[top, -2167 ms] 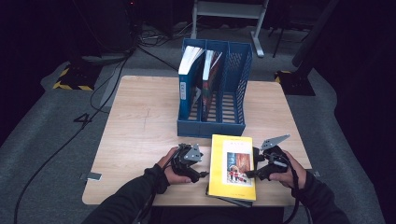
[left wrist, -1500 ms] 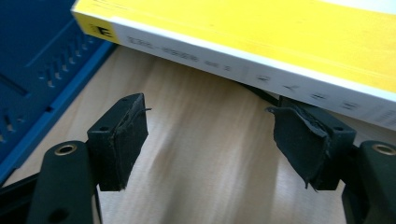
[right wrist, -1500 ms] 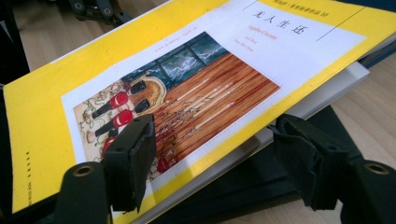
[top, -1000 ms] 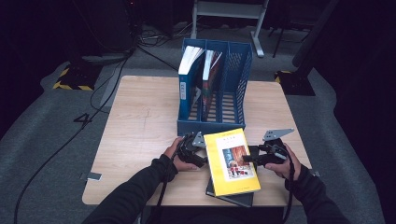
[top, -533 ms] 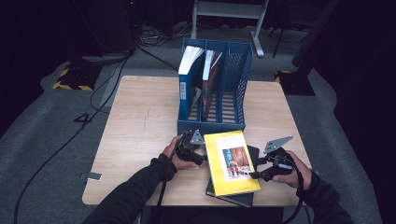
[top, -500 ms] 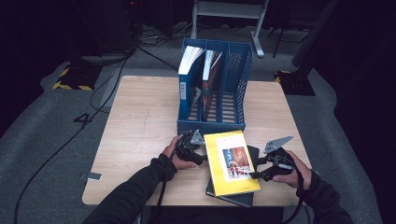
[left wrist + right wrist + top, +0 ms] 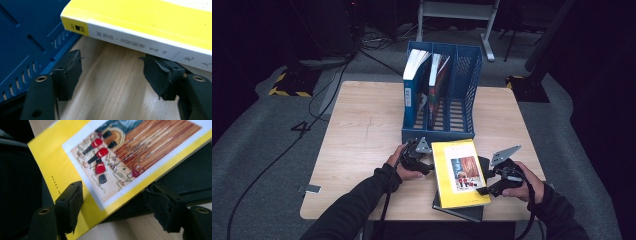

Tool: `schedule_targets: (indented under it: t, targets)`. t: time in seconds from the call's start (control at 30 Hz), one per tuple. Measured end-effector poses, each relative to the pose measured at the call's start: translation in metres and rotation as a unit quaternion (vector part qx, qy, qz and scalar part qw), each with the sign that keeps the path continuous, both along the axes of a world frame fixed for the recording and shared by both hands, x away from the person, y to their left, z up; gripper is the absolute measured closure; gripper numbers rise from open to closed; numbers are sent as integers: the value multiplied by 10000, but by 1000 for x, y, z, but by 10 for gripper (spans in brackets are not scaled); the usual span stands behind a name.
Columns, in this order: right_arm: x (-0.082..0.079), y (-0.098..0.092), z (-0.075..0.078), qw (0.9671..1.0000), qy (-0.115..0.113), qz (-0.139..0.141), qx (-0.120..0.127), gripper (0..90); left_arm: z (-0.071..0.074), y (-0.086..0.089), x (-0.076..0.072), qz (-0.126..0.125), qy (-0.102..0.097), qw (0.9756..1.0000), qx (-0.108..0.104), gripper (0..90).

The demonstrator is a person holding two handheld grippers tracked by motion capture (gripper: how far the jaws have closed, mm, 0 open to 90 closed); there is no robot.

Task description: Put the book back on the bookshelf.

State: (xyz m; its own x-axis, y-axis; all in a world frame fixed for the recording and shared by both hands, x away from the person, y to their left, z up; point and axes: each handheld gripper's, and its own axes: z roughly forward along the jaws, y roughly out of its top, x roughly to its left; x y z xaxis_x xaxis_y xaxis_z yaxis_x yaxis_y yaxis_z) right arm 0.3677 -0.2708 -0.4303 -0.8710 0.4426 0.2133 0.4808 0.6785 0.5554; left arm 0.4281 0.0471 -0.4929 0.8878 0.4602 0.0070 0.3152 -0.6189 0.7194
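yellow book (image 7: pixel 459 172) sits just in front of the blue rack (image 7: pixel 464 75); both grippers' jaws are released beside it (right ones just opened), so clamp both edges squarely before lifting.

The yellow book (image 7: pixel 459 172) lies face up, slightly askew, its cover bearing a framed picture with red figures and its white spine printed with characters. It rests on a dark book (image 7: pixel 462 212) at the near edge.

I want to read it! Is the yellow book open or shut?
Shut. The yellow book lies flat, front cover up, on a dark book; no pages are spread.
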Motion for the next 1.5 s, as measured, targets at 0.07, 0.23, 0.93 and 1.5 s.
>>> schedule_targets:
  t: [0.07, 0.23, 0.93, 1.5]
  targets:
    - [1, -2, 3, 9997, -131, -7, 222, 349, 0, 0, 0, -13, 3, 10000, -17, 319]
    - [18, 3, -5, 9974, -12, -109, 714, 401, -1, -1, 1, 39, 12, 10000, -81, 319]
    - [5, -2, -2, 9830, -812, 283, 1621, 667, 25, 2, -2, -180, -2, 9966, -810, 450]
    - [-13, -4, 13, 9686, -1503, 436, 1931, 684, 63, -4, -1, -739, -96, 9900, -1198, 601]
